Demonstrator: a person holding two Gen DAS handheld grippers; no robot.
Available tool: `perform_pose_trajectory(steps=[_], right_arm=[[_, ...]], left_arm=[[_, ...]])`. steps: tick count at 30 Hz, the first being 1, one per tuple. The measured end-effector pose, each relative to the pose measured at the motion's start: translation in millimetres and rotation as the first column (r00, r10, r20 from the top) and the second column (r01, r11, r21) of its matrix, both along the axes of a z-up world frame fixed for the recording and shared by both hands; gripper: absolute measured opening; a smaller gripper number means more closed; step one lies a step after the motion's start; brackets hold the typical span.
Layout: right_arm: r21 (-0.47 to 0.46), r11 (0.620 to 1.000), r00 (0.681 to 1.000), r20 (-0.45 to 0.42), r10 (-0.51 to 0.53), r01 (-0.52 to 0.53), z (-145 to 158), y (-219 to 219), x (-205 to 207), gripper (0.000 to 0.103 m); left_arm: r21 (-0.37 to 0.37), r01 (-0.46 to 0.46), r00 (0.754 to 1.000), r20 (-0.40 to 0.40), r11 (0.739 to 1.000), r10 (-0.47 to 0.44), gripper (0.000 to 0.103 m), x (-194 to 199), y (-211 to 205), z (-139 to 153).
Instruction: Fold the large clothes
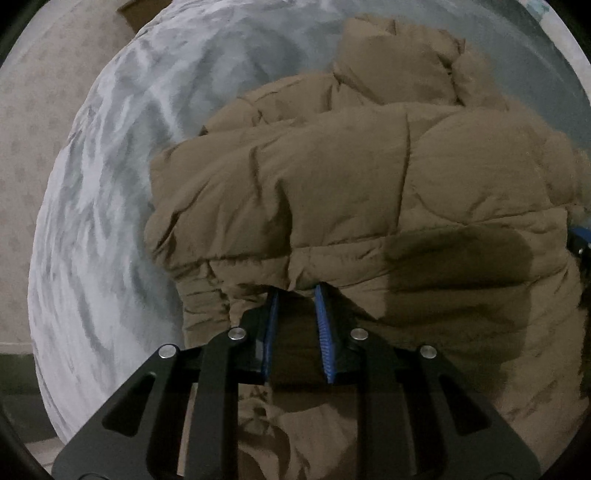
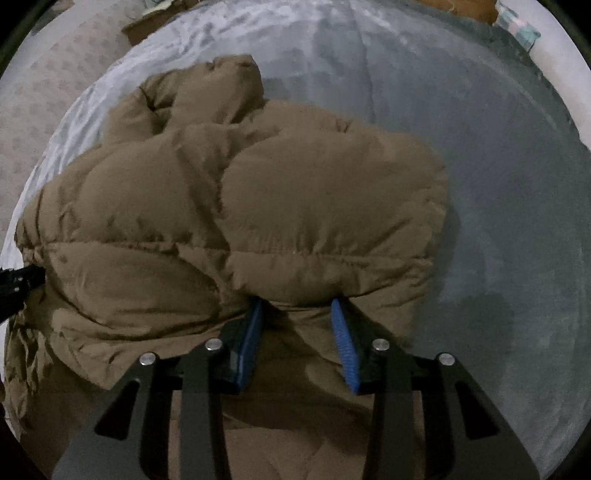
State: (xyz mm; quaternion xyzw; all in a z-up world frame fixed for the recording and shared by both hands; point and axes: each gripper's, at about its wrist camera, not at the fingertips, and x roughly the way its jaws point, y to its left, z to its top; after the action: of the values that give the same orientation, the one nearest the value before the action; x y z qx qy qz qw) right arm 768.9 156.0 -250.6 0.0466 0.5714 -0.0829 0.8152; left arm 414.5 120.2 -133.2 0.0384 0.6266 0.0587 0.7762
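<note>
Setting: a domestic room, most likely a bedroom. Evidence: a wide soft surface covered with a pale grey plush blanket (image 2: 480, 166), resembling a made bed; a floor (image 1: 40, 122) with a faint repeating pattern beside it; a brown cardboard box (image 2: 469, 9) at the far edge; a padded brown jacket (image 2: 295, 206) laid on the blanket. Lighting is dim, indoor.

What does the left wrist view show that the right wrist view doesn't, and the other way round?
Only the left wrist view: the left tongs pinching a jacket fold, and a sliver of the other tongs at the right edge.

Only the right wrist view: the right tongs gripping a thicker fold, and a broad bare stretch of grey blanket to the right.

Both: the brown puffy jacket bunched on the blanket, patterned floor at left.
</note>
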Motion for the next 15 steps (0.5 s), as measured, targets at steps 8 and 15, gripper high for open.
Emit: perform_pose_trajectory(steps=[8, 15], right_arm=[[-0.023, 1.000, 1.000, -0.014, 0.005, -0.005, -17, 6, 12, 0.039], [-0.002, 1.000, 1.000, -0.012, -0.015, 0.015, -12, 0, 11, 0.040]], left_arm=[[-0.005, 0.000, 1.000, -0.001, 1.000, 0.000, 0.020, 9, 5, -15], [-0.025, -0.018, 1.000, 0.006, 1.000, 0.018, 0.020, 4, 19, -13]])
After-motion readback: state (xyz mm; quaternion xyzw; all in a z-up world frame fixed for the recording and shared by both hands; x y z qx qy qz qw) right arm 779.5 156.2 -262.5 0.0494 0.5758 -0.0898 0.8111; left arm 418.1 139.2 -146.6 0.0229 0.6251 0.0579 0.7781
